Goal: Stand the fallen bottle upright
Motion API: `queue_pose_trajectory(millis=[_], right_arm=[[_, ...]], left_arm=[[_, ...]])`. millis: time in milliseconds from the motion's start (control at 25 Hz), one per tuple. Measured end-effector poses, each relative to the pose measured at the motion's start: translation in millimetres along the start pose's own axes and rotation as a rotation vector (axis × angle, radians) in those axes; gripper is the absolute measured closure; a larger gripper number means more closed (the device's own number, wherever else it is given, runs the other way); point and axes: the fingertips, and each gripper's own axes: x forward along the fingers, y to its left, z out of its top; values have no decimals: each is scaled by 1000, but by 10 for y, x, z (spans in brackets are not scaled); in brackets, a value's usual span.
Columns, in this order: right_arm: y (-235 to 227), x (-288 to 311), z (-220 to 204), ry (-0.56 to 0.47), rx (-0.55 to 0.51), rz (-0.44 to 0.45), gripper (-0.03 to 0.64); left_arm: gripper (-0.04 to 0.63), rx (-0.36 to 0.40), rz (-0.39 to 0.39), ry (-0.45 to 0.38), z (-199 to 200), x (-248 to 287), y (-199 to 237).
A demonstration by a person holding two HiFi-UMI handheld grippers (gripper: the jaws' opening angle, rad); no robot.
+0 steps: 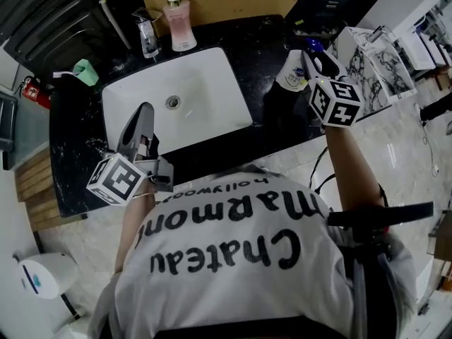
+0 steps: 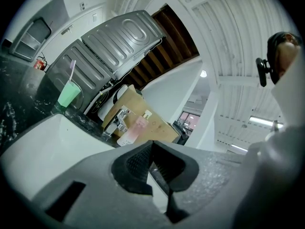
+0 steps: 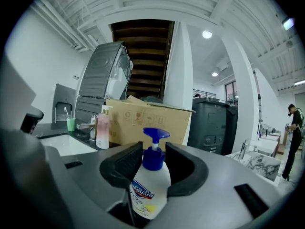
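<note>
A white pump bottle [image 3: 151, 187] with a blue pump head [image 3: 154, 151] stands upright between the jaws of my right gripper [image 3: 153, 168], leaning slightly. The left pad lies against its blue collar, and a thin gap shows at the right pad. In the head view this bottle [image 1: 290, 74] stands on the black counter [image 1: 265, 44] right of the sink, with my right gripper [image 1: 309, 63] around it. My left gripper [image 1: 142, 116] hovers over the sink's front left edge. Its fingertips [image 2: 151, 149] meet with nothing between them.
The white sink [image 1: 201, 108] fills the middle of the counter. Behind it stand a pink pump bottle [image 1: 179, 23], a chrome faucet [image 1: 147, 37] and a cardboard box [image 3: 152, 123]. A green cup [image 1: 85, 71] with a toothbrush stands at the back left. A marbled white stand [image 1: 378, 58] is at the right.
</note>
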Motion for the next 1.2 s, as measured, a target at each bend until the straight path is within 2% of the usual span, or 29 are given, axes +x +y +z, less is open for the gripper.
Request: queue_pose_trajectory(millis=[280, 680, 960, 1200], right_arm=[[-50, -30, -119, 42, 103, 7, 462], [-75, -102, -126, 57, 173, 40, 462], [-88, -160, -156, 79, 261, 113, 454], [-86, -329, -106, 69, 362, 220, 454]], left_arm=[[581, -6, 5, 2, -30, -92, 8], [581, -18, 33, -17, -72, -319, -29], [580, 68, 64, -71, 38, -455, -276], [580, 35, 68, -61, -123, -468, -562]])
